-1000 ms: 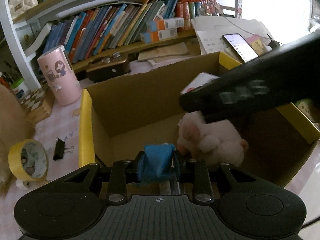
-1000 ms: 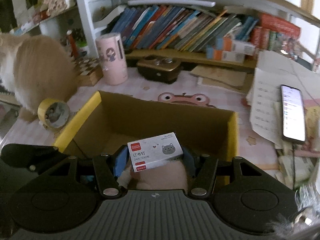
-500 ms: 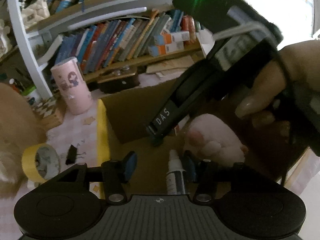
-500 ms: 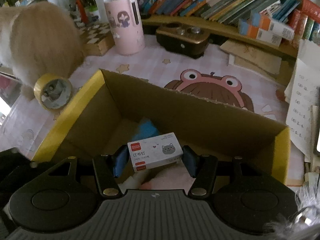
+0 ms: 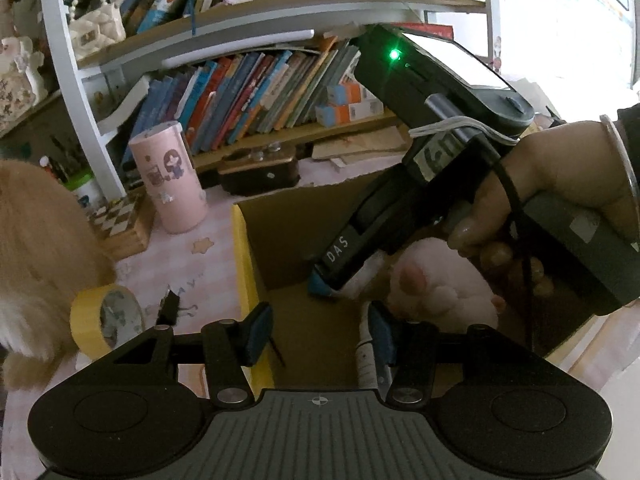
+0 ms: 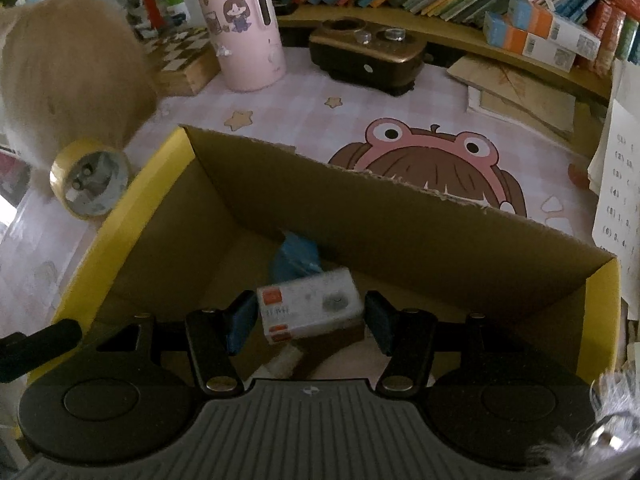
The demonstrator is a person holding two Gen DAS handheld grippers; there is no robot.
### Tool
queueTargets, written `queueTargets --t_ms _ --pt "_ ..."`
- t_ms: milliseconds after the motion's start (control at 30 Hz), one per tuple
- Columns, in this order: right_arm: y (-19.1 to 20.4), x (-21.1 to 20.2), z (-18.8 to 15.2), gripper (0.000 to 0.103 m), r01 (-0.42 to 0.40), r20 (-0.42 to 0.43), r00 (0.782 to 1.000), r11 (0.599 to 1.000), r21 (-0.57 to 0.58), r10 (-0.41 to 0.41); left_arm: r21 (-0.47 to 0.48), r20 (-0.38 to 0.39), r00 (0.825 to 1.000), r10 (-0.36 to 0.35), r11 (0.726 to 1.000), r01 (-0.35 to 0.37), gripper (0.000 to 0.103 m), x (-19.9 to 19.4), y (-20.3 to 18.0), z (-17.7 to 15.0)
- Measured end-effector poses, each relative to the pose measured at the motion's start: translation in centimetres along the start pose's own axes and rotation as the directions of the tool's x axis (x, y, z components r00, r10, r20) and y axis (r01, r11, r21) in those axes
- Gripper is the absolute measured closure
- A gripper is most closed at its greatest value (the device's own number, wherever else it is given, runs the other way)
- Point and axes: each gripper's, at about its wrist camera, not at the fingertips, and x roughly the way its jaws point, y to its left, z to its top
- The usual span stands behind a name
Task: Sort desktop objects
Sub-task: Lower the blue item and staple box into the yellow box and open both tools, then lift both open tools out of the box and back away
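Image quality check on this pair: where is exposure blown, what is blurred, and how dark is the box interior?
Left wrist view: window at upper right blown out white; shelf lines bend with fisheye. Right wrist view: small staple box smeared by motion blur, print unreadable; cardboard box interior sits in deep shadow, while the desk mat is evenly lit.

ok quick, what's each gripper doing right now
left gripper: open, empty
right gripper: open, staple box between the jaws, pads off it
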Motion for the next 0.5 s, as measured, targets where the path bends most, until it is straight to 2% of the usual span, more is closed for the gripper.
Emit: queueTargets --t_ms 300,500 --pt "0.5 -3.4 -0.7 0.039 -0.018 0.102 0.995 0.999 0.045 0.014 -0.004 0.044 0.999 0.001 1.0 -0.001 0.041 -1.6 0.2 -0.1" --pt "0.6 -6.9 -2.3 0.039 -0.027 0.209 0.978 0.995 0.096 0.006 -0.034 0.077 0.997 0.018 0.999 -0.016 0.04 -3.1 1.0 -0.3"
